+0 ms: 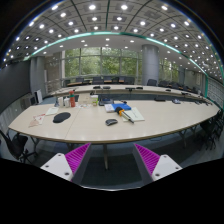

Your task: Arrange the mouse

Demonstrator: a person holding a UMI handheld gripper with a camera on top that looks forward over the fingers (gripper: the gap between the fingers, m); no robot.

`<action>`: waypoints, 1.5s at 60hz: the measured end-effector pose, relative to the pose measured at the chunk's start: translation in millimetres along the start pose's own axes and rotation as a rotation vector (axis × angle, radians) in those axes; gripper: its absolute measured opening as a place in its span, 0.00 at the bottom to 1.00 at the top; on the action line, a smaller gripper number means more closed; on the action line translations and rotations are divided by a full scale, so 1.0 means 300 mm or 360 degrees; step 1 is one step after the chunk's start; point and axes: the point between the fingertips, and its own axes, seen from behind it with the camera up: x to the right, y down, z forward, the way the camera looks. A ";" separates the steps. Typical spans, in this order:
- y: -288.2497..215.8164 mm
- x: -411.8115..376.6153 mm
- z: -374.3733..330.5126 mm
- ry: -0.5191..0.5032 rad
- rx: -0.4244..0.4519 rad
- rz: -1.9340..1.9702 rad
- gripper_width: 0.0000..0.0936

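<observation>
Dark grey and small, the mouse (111, 122) is seen lying on the pale table (150, 122), a little below the middle of the frame. It is far ahead of the gripper (111, 160) and is not touched by it. Nothing is held by the gripper. Its two fingers are spread wide apart, with an empty gap between them, and only the near edge of the table is seen through that gap. The pink pads (77, 156) are shown at the bottom of the frame, one on the left and one on the right.

Left of the mouse, a dark round mat (62, 117) is laid flat on the table. Just beyond the mouse, near the middle of the frame, a blue thing (119, 106) is set on the table, and a flat stack of papers (134, 115) is placed just right of it. What the blue thing is cannot be told. More small things are scattered at the left end of the table, but they are too small to name.

A second long table (120, 92) is seen farther back, with dark chairs (153, 83) lined up behind it. Big windows (100, 66) are shown across the back wall in the middle of the frame. Rows of round lights (92, 7) are spread over the ceiling in the upper part of the frame.
</observation>
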 end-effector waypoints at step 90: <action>0.055 -0.107 1.799 -0.0041 -0.0422 0.0083 0.91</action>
